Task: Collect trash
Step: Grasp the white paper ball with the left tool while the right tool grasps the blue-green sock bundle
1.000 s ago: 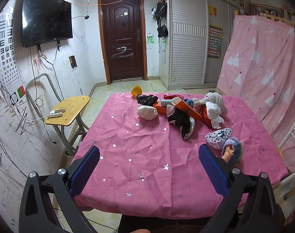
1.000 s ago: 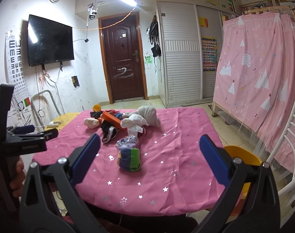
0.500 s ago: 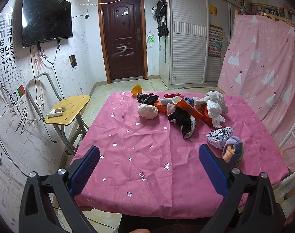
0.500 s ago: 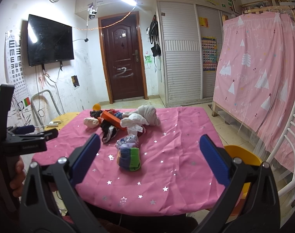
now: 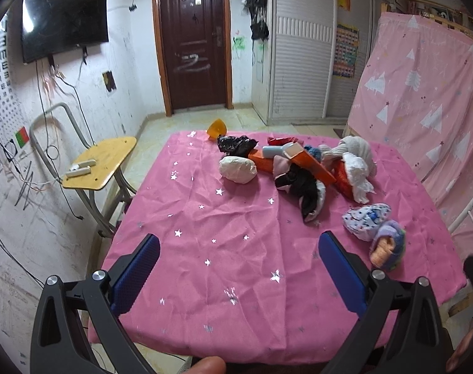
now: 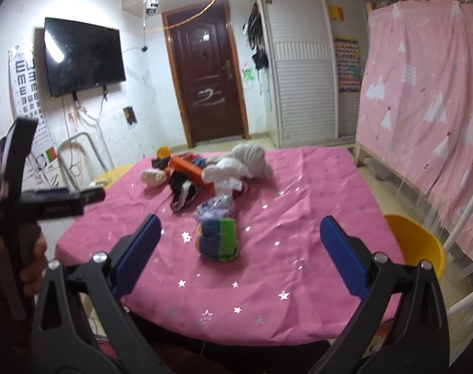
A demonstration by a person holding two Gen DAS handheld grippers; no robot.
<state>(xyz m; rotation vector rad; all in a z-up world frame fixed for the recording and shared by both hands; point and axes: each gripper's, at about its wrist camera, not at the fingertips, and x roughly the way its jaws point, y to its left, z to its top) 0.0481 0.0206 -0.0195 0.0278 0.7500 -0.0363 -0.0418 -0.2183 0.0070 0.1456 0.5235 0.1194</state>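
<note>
A pile of trash and clutter lies on the pink star-print tablecloth [image 5: 224, 243]: a white crumpled wad [image 5: 237, 170], an orange box [image 5: 311, 163], black cloth [image 5: 302, 187], white rags [image 5: 358, 168], a patterned bundle [image 5: 365, 219] and a purple roll [image 5: 387, 244]. My left gripper [image 5: 238, 255] is open and empty over the near table edge. My right gripper [image 6: 239, 238] is open and empty, with a blue-green roll [image 6: 219, 238] between its fingers and farther away. The pile [image 6: 205, 174] lies beyond it.
A yellow bin [image 6: 415, 243] stands by the table's right side. A yellow chair [image 5: 102, 162] stands left of the table. A pink curtain [image 5: 423, 93] hangs at the right. The left gripper's handle [image 6: 43, 205] shows in the right wrist view.
Both grippers have moved a little forward toward the table. Both stay open and empty. The objects have not moved.
</note>
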